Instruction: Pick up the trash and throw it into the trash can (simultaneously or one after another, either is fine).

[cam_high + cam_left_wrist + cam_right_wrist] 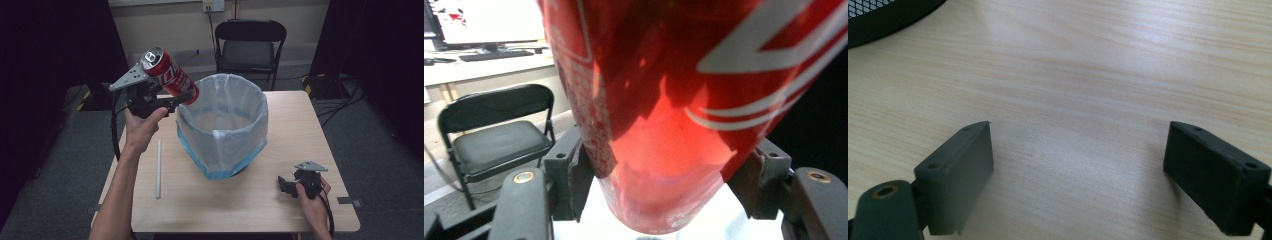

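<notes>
Where black curtains close off both sides of the room, a pale back wall with a power socket (212, 5) stands behind a grey carpeted floor (65, 165), and cables trail across the floor off the tabletop's far right corner. A black folding chair (250, 47) sits just beyond the far edge of the light wooden tabletop (280, 200), which is square with a fine straight grain. In the left gripper view a desk with a monitor (489, 20) and keyboard shows beyond that chair. Near the tabletop's middle, closer to the far edge, stands a round bin (222, 125) lined with a whitish bag over a blue one. A white tube (159, 169) lies toward the left edge, running parallel to it. Above the far left corner, beside the bin's rim, the left gripper (172, 100) clamps a red can (169, 75) near its base, the can tilted with its top away from the bin. By the near right corner the right gripper (286, 184) rests low over the wood, jaws spread wide with nothing between them.
</notes>
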The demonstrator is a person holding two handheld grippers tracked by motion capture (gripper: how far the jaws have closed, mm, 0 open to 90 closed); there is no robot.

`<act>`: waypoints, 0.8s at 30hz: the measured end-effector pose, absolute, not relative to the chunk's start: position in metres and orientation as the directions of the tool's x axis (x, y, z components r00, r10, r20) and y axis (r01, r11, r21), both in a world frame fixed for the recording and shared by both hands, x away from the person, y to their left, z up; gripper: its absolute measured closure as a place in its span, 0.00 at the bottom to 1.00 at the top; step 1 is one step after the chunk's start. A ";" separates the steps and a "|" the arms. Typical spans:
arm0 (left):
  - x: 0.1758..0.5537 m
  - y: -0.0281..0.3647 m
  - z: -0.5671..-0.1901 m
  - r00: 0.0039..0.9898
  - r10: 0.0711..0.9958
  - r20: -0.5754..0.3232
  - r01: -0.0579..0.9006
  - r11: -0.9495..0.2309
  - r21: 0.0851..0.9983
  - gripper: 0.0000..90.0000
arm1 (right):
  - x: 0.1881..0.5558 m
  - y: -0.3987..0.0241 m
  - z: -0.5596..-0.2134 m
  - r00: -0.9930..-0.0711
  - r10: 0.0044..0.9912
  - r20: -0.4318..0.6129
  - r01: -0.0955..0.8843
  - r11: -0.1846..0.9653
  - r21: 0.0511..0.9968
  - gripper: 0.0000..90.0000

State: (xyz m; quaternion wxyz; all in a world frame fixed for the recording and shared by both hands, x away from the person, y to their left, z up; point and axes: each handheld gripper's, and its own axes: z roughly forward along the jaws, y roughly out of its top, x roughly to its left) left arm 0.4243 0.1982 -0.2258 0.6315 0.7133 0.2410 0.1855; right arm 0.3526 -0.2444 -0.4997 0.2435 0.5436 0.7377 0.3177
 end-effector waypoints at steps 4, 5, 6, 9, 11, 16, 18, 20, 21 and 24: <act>0.427 0.188 -0.224 0.826 0.561 -0.050 0.119 -0.087 0.989 0.38 | 0.353 -0.244 -0.500 -0.290 0.957 -0.014 0.647 0.207 0.733 0.13; 0.429 0.186 -0.224 0.831 0.554 -0.054 0.122 -0.086 0.989 0.38 | 0.353 -0.244 -0.500 -0.290 0.957 -0.014 0.647 0.207 0.733 0.13; 0.431 0.183 -0.225 0.835 0.547 -0.063 0.127 -0.079 0.989 0.38 | 0.353 -0.244 -0.500 -0.290 0.957 -0.014 0.647 0.207 0.733 0.13; 0.435 0.179 -0.225 0.838 0.541 -0.068 0.135 -0.084 0.987 0.38 | 0.353 -0.244 -0.500 -0.290 0.957 -0.014 0.647 0.207 0.734 0.13; 0.438 0.175 -0.226 0.841 0.536 -0.075 0.142 -0.085 0.986 0.38 | 0.353 -0.244 -0.500 -0.290 0.957 -0.014 0.648 0.207 0.733 0.13; 0.445 0.165 -0.227 0.855 0.512 -0.086 0.159 -0.101 0.982 0.38 | 0.353 -0.244 -0.500 -0.290 0.957 -0.014 0.647 0.207 0.733 0.13; 0.446 0.161 -0.227 0.856 0.510 -0.084 0.164 -0.113 0.980 0.38 | 0.353 -0.244 -0.500 -0.290 0.957 -0.014 0.647 0.207 0.734 0.13; 0.445 0.157 -0.228 0.865 0.493 -0.092 0.172 -0.118 0.978 0.37 | 0.353 -0.244 -0.500 -0.290 0.957 -0.014 0.647 0.207 0.733 0.13; 0.444 0.155 -0.228 0.865 0.495 -0.083 0.163 -0.121 0.979 0.37 | 0.353 -0.244 -0.500 -0.290 0.957 -0.014 0.647 0.207 0.733 0.13; 0.445 0.151 -0.228 0.871 0.483 -0.092 0.171 -0.121 0.978 0.33 | 0.353 -0.244 -0.500 -0.290 0.957 -0.014 0.647 0.207 0.733 0.13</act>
